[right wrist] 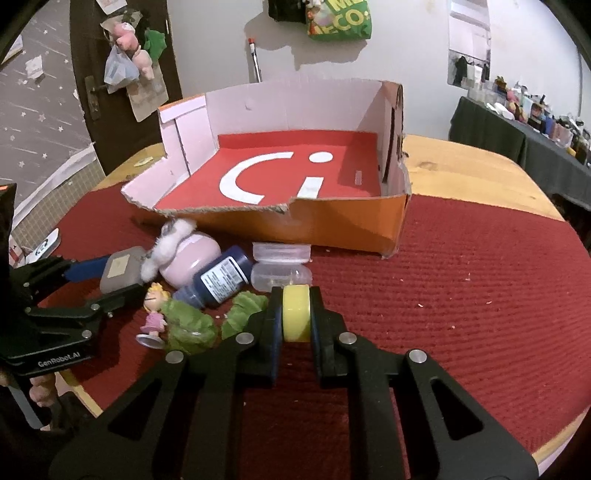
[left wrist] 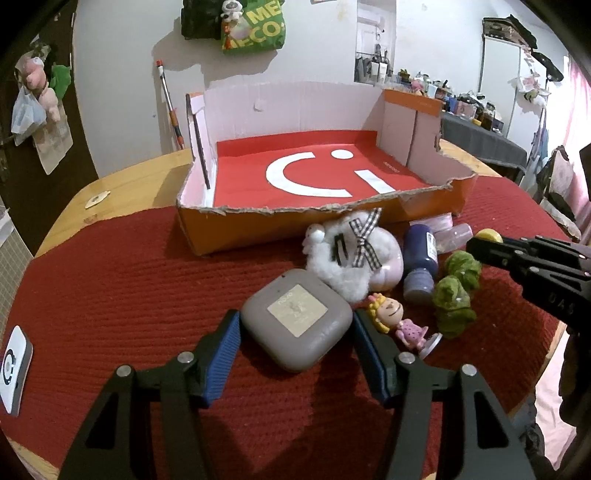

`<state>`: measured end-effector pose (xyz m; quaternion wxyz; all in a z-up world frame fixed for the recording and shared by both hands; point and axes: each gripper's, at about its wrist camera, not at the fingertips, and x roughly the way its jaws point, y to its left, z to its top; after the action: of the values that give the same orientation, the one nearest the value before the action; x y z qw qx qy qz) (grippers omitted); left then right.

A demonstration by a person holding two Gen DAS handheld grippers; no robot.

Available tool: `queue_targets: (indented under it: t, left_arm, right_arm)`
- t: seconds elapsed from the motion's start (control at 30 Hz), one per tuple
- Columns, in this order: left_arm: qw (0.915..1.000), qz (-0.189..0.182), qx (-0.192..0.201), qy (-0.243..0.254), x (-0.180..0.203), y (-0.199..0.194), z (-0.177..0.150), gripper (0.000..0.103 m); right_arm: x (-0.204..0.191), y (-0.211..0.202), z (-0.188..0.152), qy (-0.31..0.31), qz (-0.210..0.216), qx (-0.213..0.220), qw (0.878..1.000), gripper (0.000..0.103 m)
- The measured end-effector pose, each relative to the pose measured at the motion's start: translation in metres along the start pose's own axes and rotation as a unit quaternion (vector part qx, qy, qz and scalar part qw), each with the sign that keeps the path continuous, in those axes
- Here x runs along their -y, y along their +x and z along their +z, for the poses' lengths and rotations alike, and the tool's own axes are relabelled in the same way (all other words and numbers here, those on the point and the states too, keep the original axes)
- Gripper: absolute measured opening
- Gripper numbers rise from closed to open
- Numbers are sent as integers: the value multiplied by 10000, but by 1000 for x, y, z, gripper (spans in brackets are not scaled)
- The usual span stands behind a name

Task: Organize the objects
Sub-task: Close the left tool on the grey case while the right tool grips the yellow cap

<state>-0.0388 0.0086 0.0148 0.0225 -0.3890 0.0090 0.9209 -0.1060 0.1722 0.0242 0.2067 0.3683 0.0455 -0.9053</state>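
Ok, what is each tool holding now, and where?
Right tool clamps the yellow disc by its flat faces. Left tool straddles the grey case, not yet gripping.

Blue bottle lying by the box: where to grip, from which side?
Take the blue bottle across its labelled body from above: it lies on its side on the red mat, crowded by the pink jar and green toys.

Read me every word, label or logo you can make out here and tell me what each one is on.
"GenRobot.AI": on the left gripper body.
"ME" over "ECO:", cut off: on the green bag on the wall.
White "Ci"-like logo: on the box floor.
Bottle label: print too small to read.
Grey case sticker: blurred, unreadable.
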Motion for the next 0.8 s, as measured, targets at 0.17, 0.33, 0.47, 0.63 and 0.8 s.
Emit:
queue_targets:
  t: [0.17,0.33,0.47,0.63,0.8]
  left_arm:
    - [10000,-28,69,-31,-1,-6,1,62]
    - [9998,-102,158,-53,-1,-14,5,62]
    - [9996,-169,208,-57,0,-19,9,62]
    - [9995,-169,266,-41,1,-20,14,62]
    - [9995,-181,267,-50,1,-19,19,62]
  right_arm:
    - [-6,-8,4,-24,102,95,9999,12]
    - [-14,-14,10,-64,272,185,9994,12]
    - [-21,-15,14,-110,377,225,9990,12]
    - [-25,-14,17,-120,461,233,9986,12]
    - [-24,-14,20,-106,496,259,9984,12]
